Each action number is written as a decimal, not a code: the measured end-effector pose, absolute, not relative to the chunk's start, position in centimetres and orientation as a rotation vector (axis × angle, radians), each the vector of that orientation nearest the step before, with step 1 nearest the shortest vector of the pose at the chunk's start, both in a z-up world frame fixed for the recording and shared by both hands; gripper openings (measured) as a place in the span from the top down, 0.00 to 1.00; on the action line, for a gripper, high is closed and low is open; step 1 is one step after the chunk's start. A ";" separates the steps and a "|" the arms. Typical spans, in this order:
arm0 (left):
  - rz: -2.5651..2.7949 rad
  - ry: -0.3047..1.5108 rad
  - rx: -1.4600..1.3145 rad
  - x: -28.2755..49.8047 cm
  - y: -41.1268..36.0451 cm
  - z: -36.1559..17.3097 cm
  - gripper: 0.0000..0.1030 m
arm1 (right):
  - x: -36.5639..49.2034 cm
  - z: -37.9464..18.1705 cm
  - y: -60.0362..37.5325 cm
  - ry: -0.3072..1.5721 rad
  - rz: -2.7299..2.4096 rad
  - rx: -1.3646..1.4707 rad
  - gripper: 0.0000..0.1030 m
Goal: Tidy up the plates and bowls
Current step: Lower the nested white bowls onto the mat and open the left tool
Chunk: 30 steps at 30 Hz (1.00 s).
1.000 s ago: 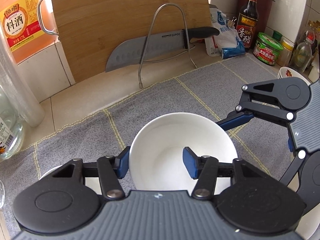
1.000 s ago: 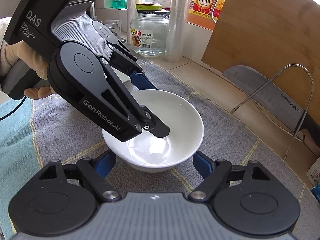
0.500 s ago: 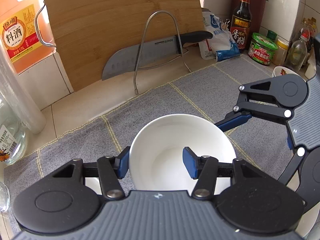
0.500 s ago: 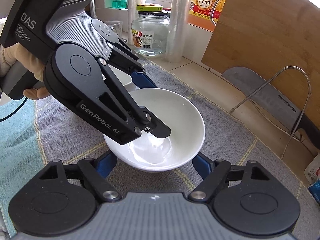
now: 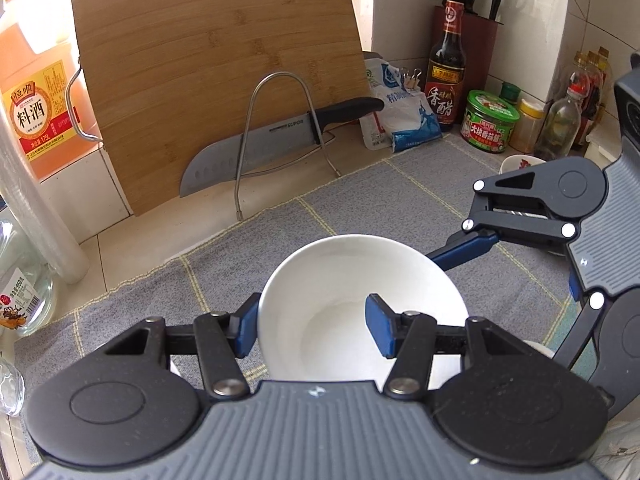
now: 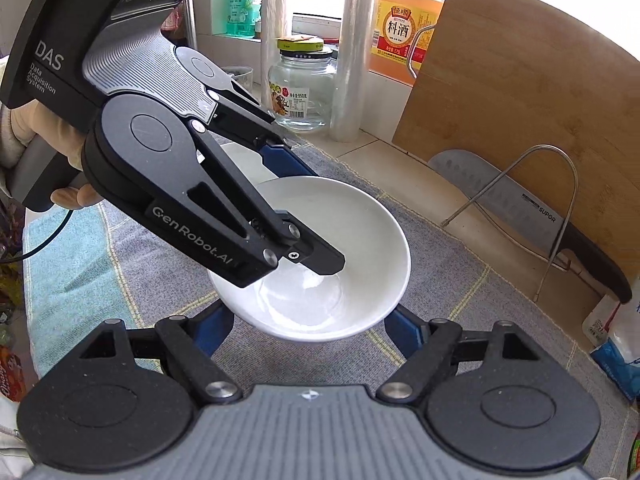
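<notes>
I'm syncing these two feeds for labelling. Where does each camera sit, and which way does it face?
Left wrist: on the left tool, looking down its fingers at the white bowl whose rim it pinches; beyond, the cutting board and the right tool.
Right wrist: on the right tool, facing the bowl between its fingers; the left tool and a hand show.
Shared: bowl, cutting board, knife, grey mat.

You have open grey mat (image 5: 400,200) mid-counter. The counter's back edge is blocked by the cutting board (image 5: 224,80), knife (image 5: 272,140) on its wire rack (image 5: 276,128), bottles (image 5: 446,64) and jars (image 5: 490,120).
</notes>
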<state>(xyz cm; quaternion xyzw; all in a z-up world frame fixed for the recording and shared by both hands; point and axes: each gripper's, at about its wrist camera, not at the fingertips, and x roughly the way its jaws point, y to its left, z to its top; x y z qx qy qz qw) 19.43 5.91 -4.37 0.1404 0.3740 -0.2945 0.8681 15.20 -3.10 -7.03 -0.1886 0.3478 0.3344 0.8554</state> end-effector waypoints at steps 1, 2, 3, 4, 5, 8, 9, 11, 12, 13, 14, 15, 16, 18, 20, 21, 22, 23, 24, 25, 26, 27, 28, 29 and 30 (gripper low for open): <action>-0.621 0.780 0.291 19.0 5.8 -4.1 0.47 | 14.8 -6.9 -3.4 0.733 0.702 -0.393 0.17; -0.625 0.779 0.289 18.7 5.6 -3.9 0.47 | 14.4 -6.7 -3.6 0.732 0.702 -0.391 0.17; -0.629 0.777 0.287 18.4 5.5 -3.8 0.47 | 14.0 -6.6 -3.8 0.729 0.701 -0.391 0.17; -0.636 0.774 0.284 17.9 5.3 -3.6 0.47 | 13.6 -6.4 -4.1 0.727 0.699 -0.395 0.17; -0.640 0.773 0.282 17.6 5.1 -3.4 0.47 | 13.2 -6.4 -4.2 0.726 0.697 -0.399 0.17; -0.650 0.768 0.281 16.7 4.6 -3.0 0.47 | 12.0 -5.9 -4.8 0.718 0.688 -0.404 0.17; -0.653 0.766 0.279 16.4 4.4 -2.9 0.47 | 11.6 -5.8 -5.1 0.716 0.687 -0.401 0.17; -0.660 0.763 0.275 15.7 4.2 -2.7 0.47 | 11.0 -5.6 -5.4 0.716 0.684 -0.397 0.17; -0.663 0.763 0.270 15.4 4.1 -2.6 0.47 | 10.7 -5.6 -5.6 0.716 0.682 -0.398 0.17; -0.667 0.763 0.266 15.1 3.9 -2.6 0.47 | 10.4 -5.5 -5.7 0.716 0.680 -0.398 0.17; -0.669 0.762 0.263 14.8 3.8 -2.5 0.47 | 10.0 -5.5 -5.9 0.716 0.680 -0.398 0.17; -0.672 0.761 0.260 14.4 3.7 -2.5 0.47 | 9.7 -5.5 -6.0 0.717 0.680 -0.397 0.17; -0.676 0.760 0.261 13.9 3.5 -2.5 0.47 | 9.4 -5.5 -6.2 0.720 0.680 -0.398 0.17; -0.680 0.760 0.259 13.2 3.3 -2.6 0.47 | 8.7 -5.4 -6.5 0.724 0.682 -0.397 0.17; -0.684 0.761 0.257 12.7 3.1 -2.6 0.47 | 8.1 -5.5 -6.7 0.728 0.685 -0.399 0.17; -0.688 0.764 0.252 12.4 3.0 -2.7 0.47 | 7.8 -5.5 -6.9 0.730 0.685 -0.401 0.17; -0.691 0.769 0.241 12.2 2.9 -2.9 0.47 | 7.5 -5.6 -7.0 0.731 0.686 -0.403 0.17; -0.694 0.772 0.233 12.0 2.9 -3.0 0.47 | 7.2 -5.8 -7.1 0.734 0.687 -0.400 0.17; -0.696 0.775 0.228 11.9 2.8 -3.1 0.47 | 7.1 -5.9 -7.2 0.739 0.687 -0.394 0.17; -0.698 0.778 0.225 11.7 2.8 -3.2 0.47 | 7.0 -6.0 -7.3 0.743 0.687 -0.389 0.17; -0.699 0.782 0.222 11.5 2.7 -3.4 0.47 | 6.8 -6.1 -7.3 0.747 0.688 -0.389 0.17; -0.700 0.788 0.222 11.4 2.6 -3.6 0.47 | 6.5 -6.3 -7.4 0.750 0.688 -0.391 0.17; -0.702 0.791 0.223 11.2 2.5 -3.8 0.47 | 6.4 -6.4 -7.4 0.753 0.688 -0.393 0.17; -0.702 0.794 0.223 11.1 2.4 -3.9 0.47 | 6.2 -6.5 -7.4 0.757 0.688 -0.395 0.17; -0.703 0.796 0.224 11.0 2.4 -4.1 0.47 | 6.1 -6.6 -7.5 0.760 0.688 -0.395 0.17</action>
